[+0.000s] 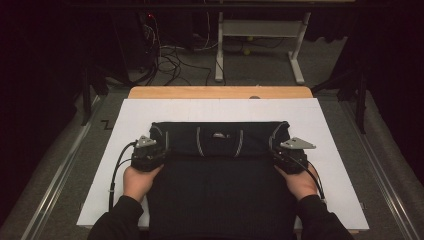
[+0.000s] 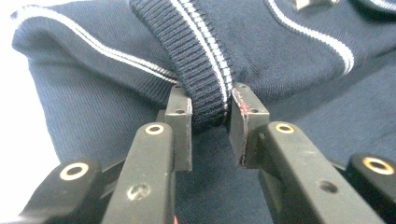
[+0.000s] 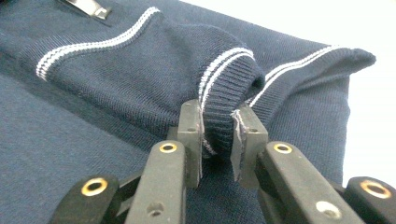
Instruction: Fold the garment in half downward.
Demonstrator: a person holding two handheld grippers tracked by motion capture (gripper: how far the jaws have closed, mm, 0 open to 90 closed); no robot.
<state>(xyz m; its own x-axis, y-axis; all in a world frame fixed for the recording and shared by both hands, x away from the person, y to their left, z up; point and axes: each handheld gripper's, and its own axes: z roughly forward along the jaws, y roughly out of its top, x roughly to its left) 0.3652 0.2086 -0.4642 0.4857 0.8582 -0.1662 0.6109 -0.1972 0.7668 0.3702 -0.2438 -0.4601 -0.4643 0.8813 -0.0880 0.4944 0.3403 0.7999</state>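
Nearest the camera in the high view, two dark-sleeved forearms enter from the bottom edge, each hand wrapped round a gripper body. Left hand [image 1: 136, 181] sits at the left edge of a navy knit sweater [image 1: 220, 170]; right hand [image 1: 302, 183] sits at its right edge. Sweater lies flat on a white board [image 1: 330, 125] with its upper part folded down over the body, so that a band with white stripes and a small metal zip pull [image 1: 218, 134] runs across the far half.

Left gripper [image 2: 208, 114]: jaws drawn in narrow, pads pressing both sides of a ribbed cuff [image 2: 198, 70] edged with two white stripes. Cuff runs up and away between the pads; knit bulges slightly above the pinch. In the high view this gripper [image 1: 159, 150] rests at the fold line on the left, a grey three-cornered plate on top, cable looping back toward the wrist.

Right gripper [image 3: 217, 126]: jaws likewise narrow, pads clamped on the other ribbed cuff [image 3: 229, 88], also striped white. Sleeve end is rounded and folded over itself just beyond the pads. In the high view this gripper [image 1: 281, 150] mirrors the left one at the right end of the fold.

Both grips are at about the same depth on the table, well apart, with the folded band stretched between them.

Farther off: bare wooden table edge [image 1: 220, 92] beyond the board, then grey floor, tangled cables [image 1: 170, 60] and a white desk frame [image 1: 260, 35].
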